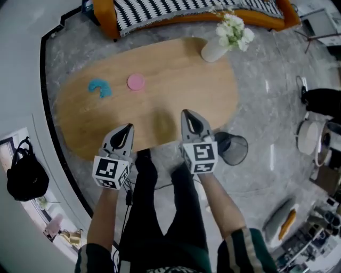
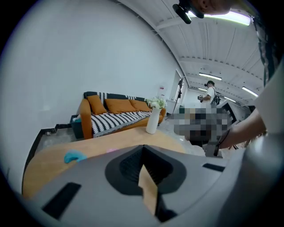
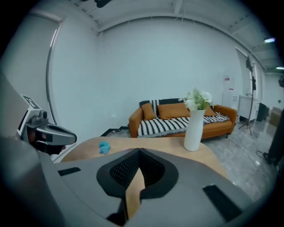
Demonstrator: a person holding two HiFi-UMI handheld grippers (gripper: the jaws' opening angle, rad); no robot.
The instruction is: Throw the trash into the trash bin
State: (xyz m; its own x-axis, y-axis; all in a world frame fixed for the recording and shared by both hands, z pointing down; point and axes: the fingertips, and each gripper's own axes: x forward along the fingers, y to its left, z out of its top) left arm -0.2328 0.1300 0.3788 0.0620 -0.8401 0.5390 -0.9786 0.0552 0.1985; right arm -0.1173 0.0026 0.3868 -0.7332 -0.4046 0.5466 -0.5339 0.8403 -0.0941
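Observation:
A crumpled blue piece of trash (image 1: 99, 87) (image 2: 74, 156) (image 3: 104, 147) and a flat pink disc (image 1: 136, 81) lie on the left part of the oval wooden table (image 1: 176, 80). A black mesh trash bin (image 1: 233, 147) stands on the floor off the table's near right edge. My left gripper (image 1: 128, 129) (image 2: 143, 149) hovers over the table's near edge, jaws shut, nothing in them. My right gripper (image 1: 187, 114) (image 3: 139, 151) is beside it, just left of the bin, also shut and empty. The blue trash lies well ahead and left of both grippers.
A white vase of flowers (image 1: 216, 49) (image 2: 152, 120) (image 3: 194, 128) stands at the table's far right end. An orange sofa with a striped cover (image 1: 186, 10) (image 3: 177, 117) sits behind the table. A black bag (image 1: 24, 173) hangs at left; clutter lines the right floor.

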